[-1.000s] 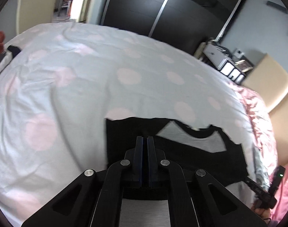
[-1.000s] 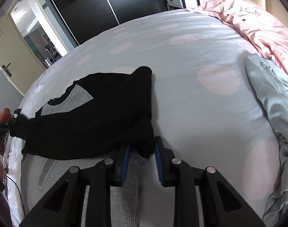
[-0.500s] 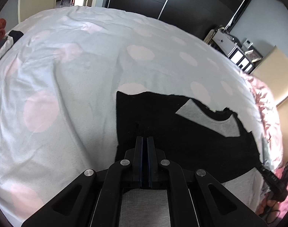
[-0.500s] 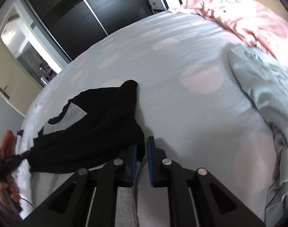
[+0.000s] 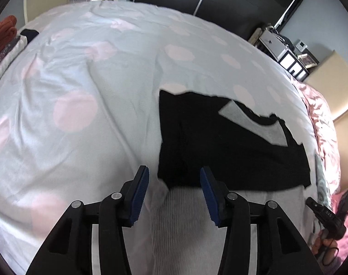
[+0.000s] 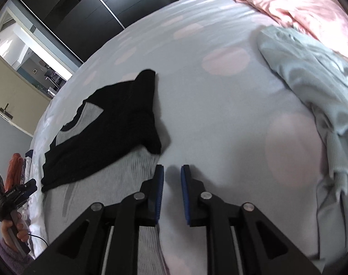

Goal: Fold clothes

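- The black and grey sweater (image 5: 231, 142) lies flat on the polka-dot bed sheet (image 5: 82, 80). Its black upper part is folded down over the grey ribbed lower part (image 5: 185, 217); a grey shoulder panel shows near the neckline.
- Change: a second ago both grippers were pinching the black edge of the fold. Both have since let go, and the fold now rests on the garment unaided.
- Left gripper (image 5: 174, 190): the jaws are opening and stand about halfway apart. The fold edge and the ribbed grey fabric lie between and below them, but the pads press on nothing.
- Right gripper (image 6: 171, 190): the jaws are opening from a narrow gap. Only bare sheet lies between them; the sweater's right edge (image 6: 151, 158) is just beside the left finger.
- Judgement: this fold appears to be placed and released. The garment is part-folded, and a further fold likely calls for a fresh grip on an edge.
- Surroundings: a pale blue garment (image 6: 311, 91) lies well apart on the right of the bed, with a pink duvet (image 6: 288, 4) beyond it.
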Demonstrator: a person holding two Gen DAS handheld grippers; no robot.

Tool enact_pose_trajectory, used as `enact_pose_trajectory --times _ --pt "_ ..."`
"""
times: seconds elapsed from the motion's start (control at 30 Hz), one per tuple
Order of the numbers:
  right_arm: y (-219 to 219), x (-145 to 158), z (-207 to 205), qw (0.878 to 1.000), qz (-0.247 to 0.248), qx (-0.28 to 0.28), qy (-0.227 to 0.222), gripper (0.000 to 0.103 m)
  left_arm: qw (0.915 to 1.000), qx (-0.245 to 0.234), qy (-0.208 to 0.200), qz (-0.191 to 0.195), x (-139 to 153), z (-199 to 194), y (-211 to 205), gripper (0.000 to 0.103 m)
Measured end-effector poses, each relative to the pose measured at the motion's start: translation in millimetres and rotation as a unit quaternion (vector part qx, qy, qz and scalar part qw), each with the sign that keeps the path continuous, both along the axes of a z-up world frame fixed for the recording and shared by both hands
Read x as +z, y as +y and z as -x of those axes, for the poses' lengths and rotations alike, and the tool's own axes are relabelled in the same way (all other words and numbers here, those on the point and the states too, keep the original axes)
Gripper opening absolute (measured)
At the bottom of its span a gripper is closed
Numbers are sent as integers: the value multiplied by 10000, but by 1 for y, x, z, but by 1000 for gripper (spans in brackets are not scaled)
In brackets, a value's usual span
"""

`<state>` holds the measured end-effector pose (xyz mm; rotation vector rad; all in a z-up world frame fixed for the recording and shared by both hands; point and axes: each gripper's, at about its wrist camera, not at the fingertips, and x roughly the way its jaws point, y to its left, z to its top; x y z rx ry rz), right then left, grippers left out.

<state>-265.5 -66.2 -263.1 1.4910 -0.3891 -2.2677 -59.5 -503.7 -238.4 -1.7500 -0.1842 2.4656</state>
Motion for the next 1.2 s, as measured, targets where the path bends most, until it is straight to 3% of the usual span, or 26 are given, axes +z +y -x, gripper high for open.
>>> enact_pose_trajectory --times 0.2,0.4,0.63,0.83,1.0,1.1,1.2 --pt "13 -8 -35 9959 456 66 -778 25 9976 27 -674 -133 -4 -67 -12 50" --pt "15 -8 -81 9919 328 352 -1175 26 9887 284 -1475 -6 -17 -131 -31 51" --pt "19 -12 -124 9857 3 615 -1570 31 9819 356 -1860 -32 -17 -179 -29 53" --pt "20 -14 -150 9804 -319 667 -1823 32 9749 71 -2154 556 -25 -206 -8 54" --pt "11 -14 -172 9717 -742 986 -2013 31 9710 -41 -2244 827 -24 -221 3 53" --pt "4 -9 -184 9693 -1005 1168 -1917 27 9696 -203 -2230 992 -23 -228 12 42" --pt "1 -2 -189 9717 -1034 1236 -1725 12 9721 -283 -2137 921 -18 -230 18 23"
